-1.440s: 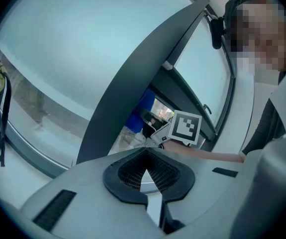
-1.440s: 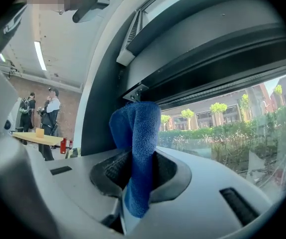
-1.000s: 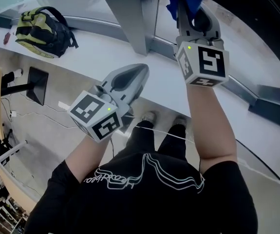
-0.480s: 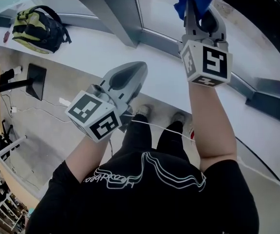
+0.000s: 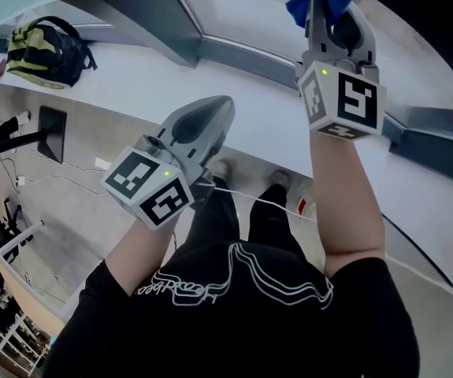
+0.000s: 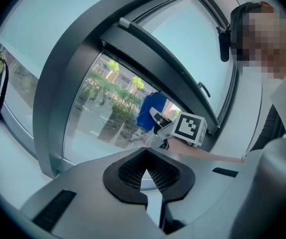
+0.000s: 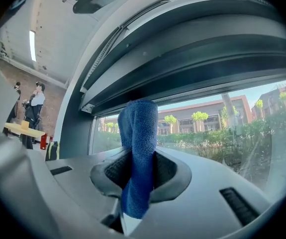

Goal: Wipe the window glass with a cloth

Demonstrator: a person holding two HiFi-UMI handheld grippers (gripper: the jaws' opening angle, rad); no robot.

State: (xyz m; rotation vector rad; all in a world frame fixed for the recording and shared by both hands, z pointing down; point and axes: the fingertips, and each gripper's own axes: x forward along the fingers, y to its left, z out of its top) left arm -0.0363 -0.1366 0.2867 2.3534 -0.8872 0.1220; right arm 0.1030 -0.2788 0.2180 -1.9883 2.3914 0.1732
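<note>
Right gripper (image 7: 139,169) clenched on the blue cloth (image 7: 139,128), a fold standing up out of the jaws, held high before the glass (image 7: 222,133); left gripper (image 6: 145,176) drawn together on nothing, low over the sill (image 5: 116,77), well apart from the pane.

To wipe well, we judge: lay the free fold flat on the glass, not the jaw tips; sweep in overlapping strokes; grip firmly so the cloth does not slip out; stay off the frame (image 5: 163,14).

Hard to tell: whether cloth touches glass, no view settles it; the head view cuts the cloth off at its top edge; how much cloth trails below the jaws is hidden; any dirt on the pane we cannot make out against the trees (image 7: 200,117) outside.
</note>
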